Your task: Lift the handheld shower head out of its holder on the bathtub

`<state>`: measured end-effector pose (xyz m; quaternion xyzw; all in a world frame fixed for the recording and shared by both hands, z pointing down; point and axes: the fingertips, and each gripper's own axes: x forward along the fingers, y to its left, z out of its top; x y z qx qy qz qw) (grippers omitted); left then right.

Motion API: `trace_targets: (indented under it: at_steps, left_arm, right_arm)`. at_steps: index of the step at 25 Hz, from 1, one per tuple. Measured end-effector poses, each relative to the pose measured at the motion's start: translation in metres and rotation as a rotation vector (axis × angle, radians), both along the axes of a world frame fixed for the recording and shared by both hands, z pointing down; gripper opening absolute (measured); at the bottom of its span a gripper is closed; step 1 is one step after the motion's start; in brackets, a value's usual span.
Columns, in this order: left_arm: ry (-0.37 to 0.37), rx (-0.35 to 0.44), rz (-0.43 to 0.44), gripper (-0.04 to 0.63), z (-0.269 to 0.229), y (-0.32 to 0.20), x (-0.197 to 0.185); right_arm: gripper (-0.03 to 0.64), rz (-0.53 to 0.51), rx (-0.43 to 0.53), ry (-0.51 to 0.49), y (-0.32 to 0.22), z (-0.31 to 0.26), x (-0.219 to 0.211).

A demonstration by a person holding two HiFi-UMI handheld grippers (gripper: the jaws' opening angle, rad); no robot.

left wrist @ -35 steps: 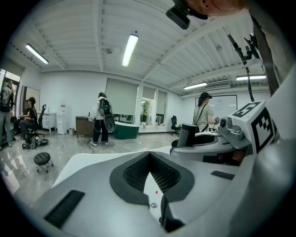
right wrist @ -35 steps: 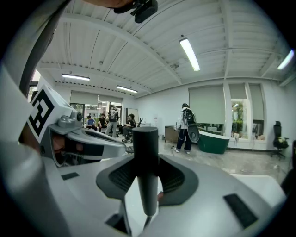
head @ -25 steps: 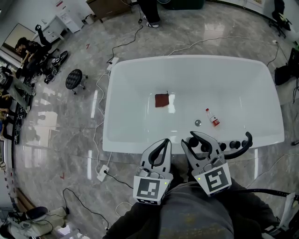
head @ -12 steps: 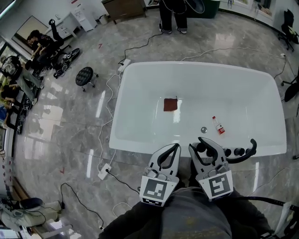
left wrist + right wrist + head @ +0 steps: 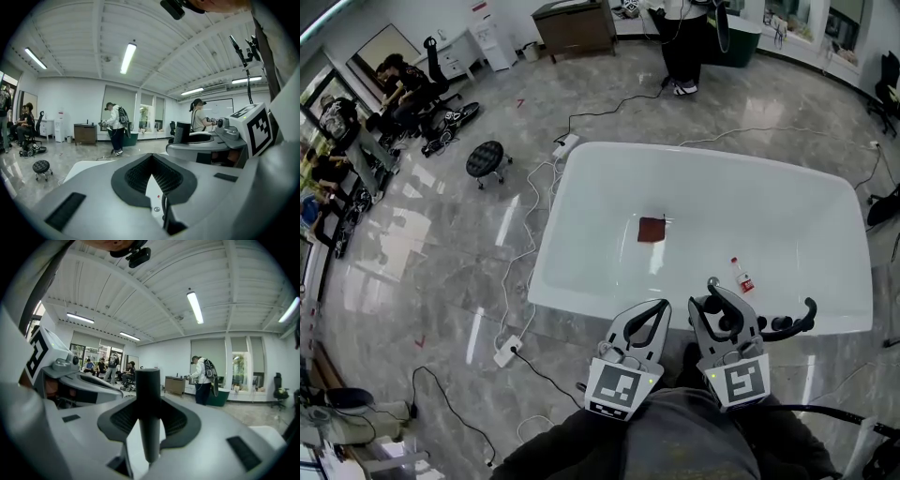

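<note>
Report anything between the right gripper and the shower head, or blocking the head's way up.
Nothing visible does. The shower head stands between the right gripper's jaws, pads against its handle, with open air above it. The left gripper sits alongside, shut and clear of it.

Dark upright shower head handle (image 5: pixel 149 416) tight between the right gripper's (image 5: pixel 149 403) fingers (image 5: pixel 118 420), left gripper (image 5: pixel 75 383) close at the left

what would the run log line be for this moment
right gripper: shut on shower head | left gripper: shut, empty | shower head handle: upright between right jaws | bathtub: rim just ahead of both grippers
</note>
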<state>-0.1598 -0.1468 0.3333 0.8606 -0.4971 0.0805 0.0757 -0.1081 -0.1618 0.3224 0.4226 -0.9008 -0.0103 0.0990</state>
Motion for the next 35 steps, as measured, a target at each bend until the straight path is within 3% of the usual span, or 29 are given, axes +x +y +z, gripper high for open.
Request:
trace_targets:
  at_steps: [10, 19, 35]
  left_arm:
    - [-0.011, 0.027, -0.009, 0.003, -0.012, 0.011, 0.008]
    - [-0.009, 0.0, -0.034, 0.003, -0.007, 0.035, 0.034]
    - [-0.027, 0.016, -0.166, 0.003, -0.026, 0.153, 0.091]
  right_arm:
    - [0.138, -0.027, 0.044, -0.032, 0.012, -0.015, 0.001]
    - [0.138, -0.057, 0.057, -0.046, 0.03, -0.021, 0.02]
    - [0.138, -0.186, 0.196, -0.103, 0.159, -0.085, 0.077]
